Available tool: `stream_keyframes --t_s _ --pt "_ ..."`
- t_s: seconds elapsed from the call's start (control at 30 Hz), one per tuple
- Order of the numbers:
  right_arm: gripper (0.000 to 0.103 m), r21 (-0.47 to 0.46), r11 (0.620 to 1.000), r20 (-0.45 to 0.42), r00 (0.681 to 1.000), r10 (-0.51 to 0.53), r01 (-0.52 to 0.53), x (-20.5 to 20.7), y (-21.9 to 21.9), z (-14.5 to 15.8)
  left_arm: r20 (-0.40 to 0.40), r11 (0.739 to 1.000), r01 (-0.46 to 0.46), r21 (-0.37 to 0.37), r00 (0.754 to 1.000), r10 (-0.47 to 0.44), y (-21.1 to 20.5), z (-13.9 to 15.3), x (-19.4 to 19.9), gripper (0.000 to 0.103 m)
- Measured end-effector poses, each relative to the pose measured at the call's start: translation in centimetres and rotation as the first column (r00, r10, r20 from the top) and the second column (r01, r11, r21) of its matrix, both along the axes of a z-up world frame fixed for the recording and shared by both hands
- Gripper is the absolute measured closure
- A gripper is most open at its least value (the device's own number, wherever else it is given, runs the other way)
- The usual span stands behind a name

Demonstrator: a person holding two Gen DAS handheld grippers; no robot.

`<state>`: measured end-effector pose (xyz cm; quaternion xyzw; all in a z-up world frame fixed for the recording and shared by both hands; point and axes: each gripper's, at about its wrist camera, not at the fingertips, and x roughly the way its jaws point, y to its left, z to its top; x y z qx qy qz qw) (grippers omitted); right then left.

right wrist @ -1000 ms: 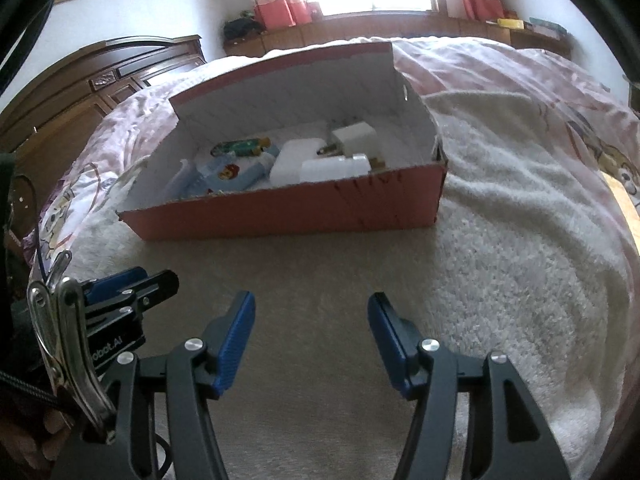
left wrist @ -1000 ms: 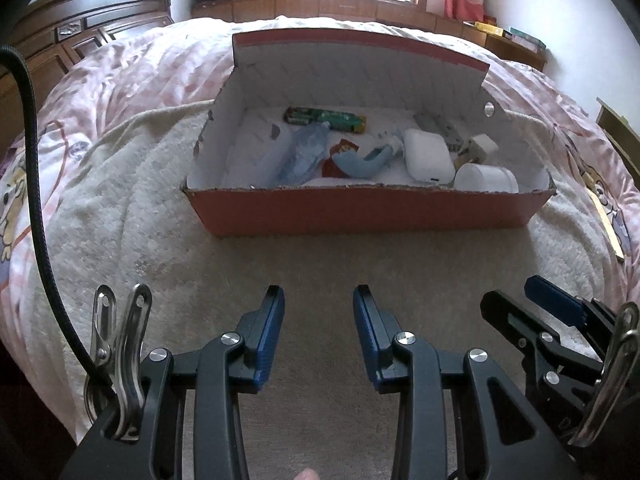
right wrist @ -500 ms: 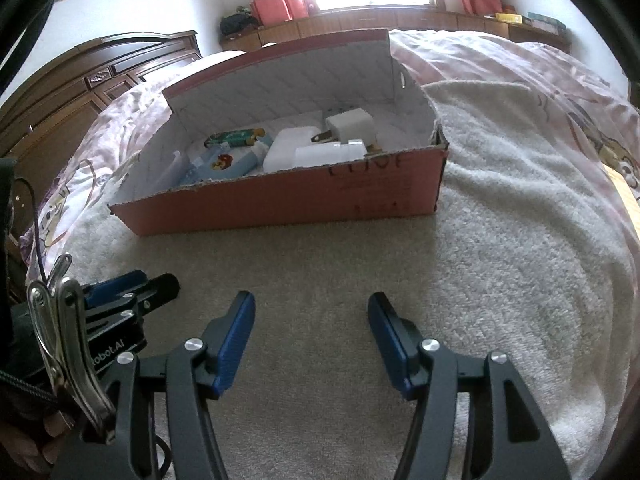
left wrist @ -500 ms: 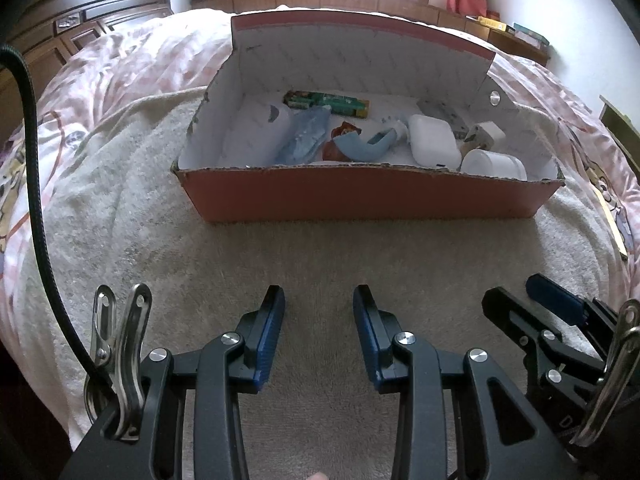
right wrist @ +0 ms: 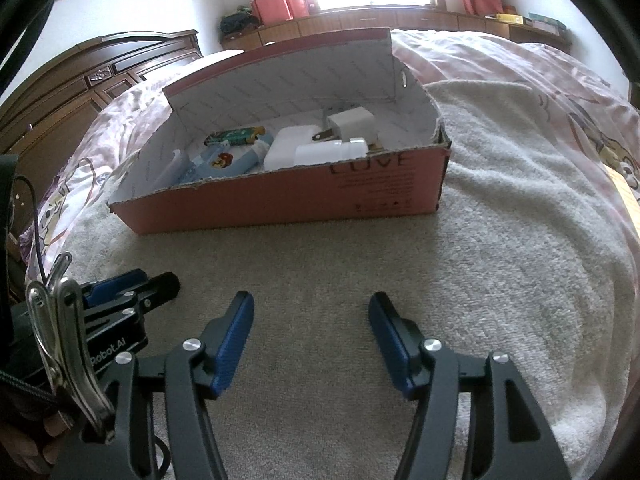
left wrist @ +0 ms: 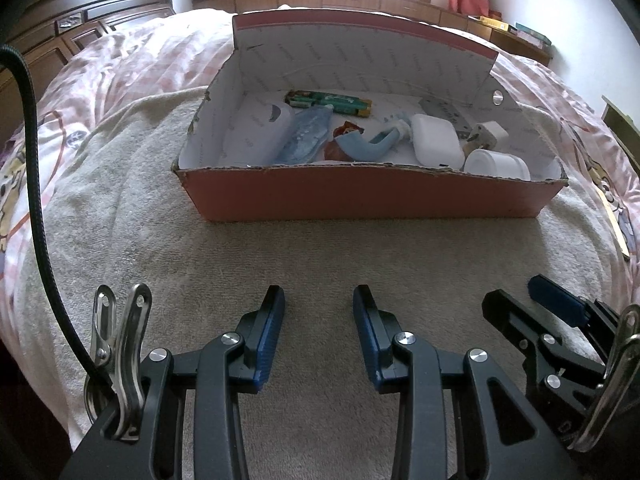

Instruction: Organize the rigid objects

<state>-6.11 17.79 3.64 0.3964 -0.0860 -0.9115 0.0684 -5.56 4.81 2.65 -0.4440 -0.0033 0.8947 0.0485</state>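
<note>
A red cardboard box (left wrist: pixel 360 196) with its lid raised stands on a beige towel (left wrist: pixel 320 252) on the bed. Inside lie a green pack (left wrist: pixel 328 102), a blue tube (left wrist: pixel 308 138), a light-blue curved piece (left wrist: pixel 372 148), a white case (left wrist: pixel 436 144), a white plug (left wrist: pixel 490 136) and a white jar (left wrist: pixel 496 164). My left gripper (left wrist: pixel 318 300) hovers over the towel short of the box, open and empty. My right gripper (right wrist: pixel 311 304) is beside it, open wider, empty too, facing the box (right wrist: pixel 280 196).
A pink patterned quilt (left wrist: pixel 132 64) covers the bed around the towel. A dark wooden headboard (left wrist: pixel 80 20) rises at the left. Low wooden cabinets (right wrist: pixel 380 20) run under the window behind. A black cable (left wrist: pixel 36 200) hangs at the left edge.
Both views shift slightly, so the box looks a little nearer. Both grippers stay open and the things in the box lie as before.
</note>
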Motion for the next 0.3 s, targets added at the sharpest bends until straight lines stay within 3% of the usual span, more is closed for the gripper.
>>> stream_keyframes --t_s 0.3 --pt "0.039 0.0 1.0 0.0 1.0 0.0 0.0 0.0 -0.03 0.0 0.007 1.0 -0.003 0.001 1.0 0.003 -0.08 -0.08 -0.07 0.066"
